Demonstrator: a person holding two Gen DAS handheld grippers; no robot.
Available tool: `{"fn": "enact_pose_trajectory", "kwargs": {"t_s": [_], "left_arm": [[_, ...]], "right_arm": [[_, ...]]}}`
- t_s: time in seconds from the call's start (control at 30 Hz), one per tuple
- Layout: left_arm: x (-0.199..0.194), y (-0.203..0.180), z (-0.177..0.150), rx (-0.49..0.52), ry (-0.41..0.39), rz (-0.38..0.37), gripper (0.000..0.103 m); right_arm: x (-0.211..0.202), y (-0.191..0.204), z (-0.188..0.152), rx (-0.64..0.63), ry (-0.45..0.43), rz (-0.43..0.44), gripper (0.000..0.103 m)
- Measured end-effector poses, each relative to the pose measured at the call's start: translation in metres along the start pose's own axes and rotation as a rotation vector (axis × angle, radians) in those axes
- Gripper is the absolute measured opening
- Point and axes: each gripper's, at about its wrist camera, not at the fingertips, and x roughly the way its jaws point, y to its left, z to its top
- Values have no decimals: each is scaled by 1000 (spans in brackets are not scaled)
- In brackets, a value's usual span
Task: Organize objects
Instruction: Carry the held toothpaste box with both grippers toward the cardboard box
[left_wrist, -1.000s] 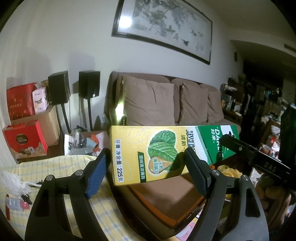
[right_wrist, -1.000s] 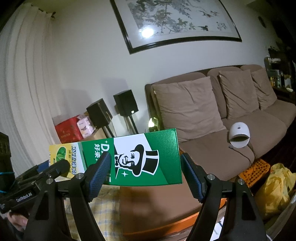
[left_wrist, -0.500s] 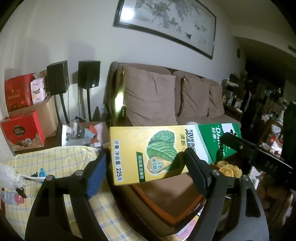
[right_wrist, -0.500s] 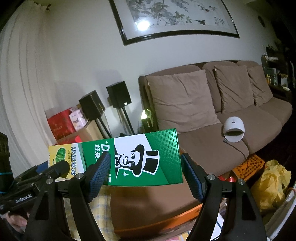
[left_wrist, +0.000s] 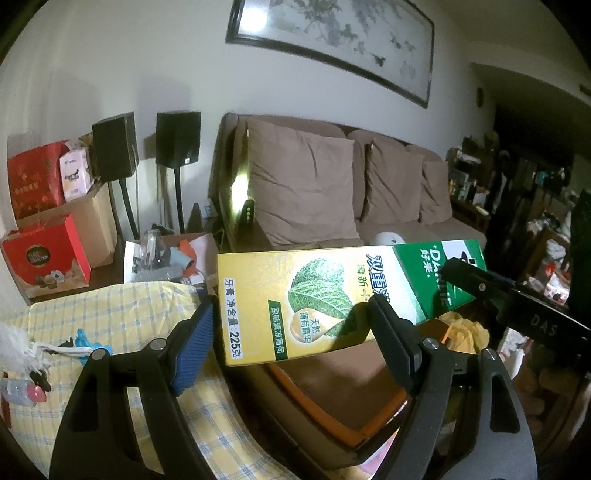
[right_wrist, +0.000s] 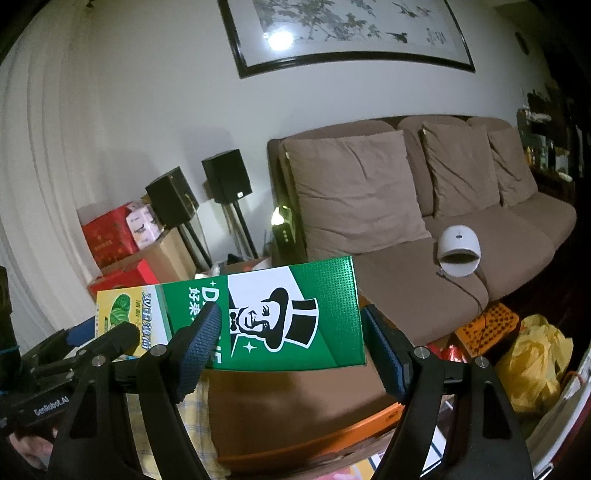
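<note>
A long toothpaste box (left_wrist: 314, 306), yellow at one end and green at the other, hangs level in the air between my two grippers. In the left wrist view my left gripper (left_wrist: 291, 306) stands wide. Its blue left pad (left_wrist: 195, 343) sits at the box's yellow end, and its right finger crosses in front of the box. In the right wrist view the box (right_wrist: 295, 314) shows its green end beside the right pad (right_wrist: 384, 350) of my right gripper (right_wrist: 291, 310), also wide, left finger in front. Neither gripper has both pads pressing on the box.
Below lie a table with a yellow checked cloth (left_wrist: 110, 306) and a brown tray with an orange rim (left_wrist: 351, 398). Small items (left_wrist: 22, 391) lie at the cloth's left. Behind are a brown sofa (right_wrist: 369, 206), two black speakers (left_wrist: 177, 140), red boxes (left_wrist: 44, 258) and a yellow bag (right_wrist: 532, 369).
Both grippers have tipped down a little with the box, the left one sinking slightly. More of the checked cloth shows. The box keeps its place between the fingers.
</note>
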Motion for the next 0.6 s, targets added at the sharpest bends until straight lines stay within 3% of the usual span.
{"fn": "enact_pose_trajectory", "kwargs": {"t_s": [0.6], "left_arm": [[23, 8, -14, -33, 60, -19, 79]], "right_arm": [[18, -1, -7, -31, 55, -70, 79]]}}
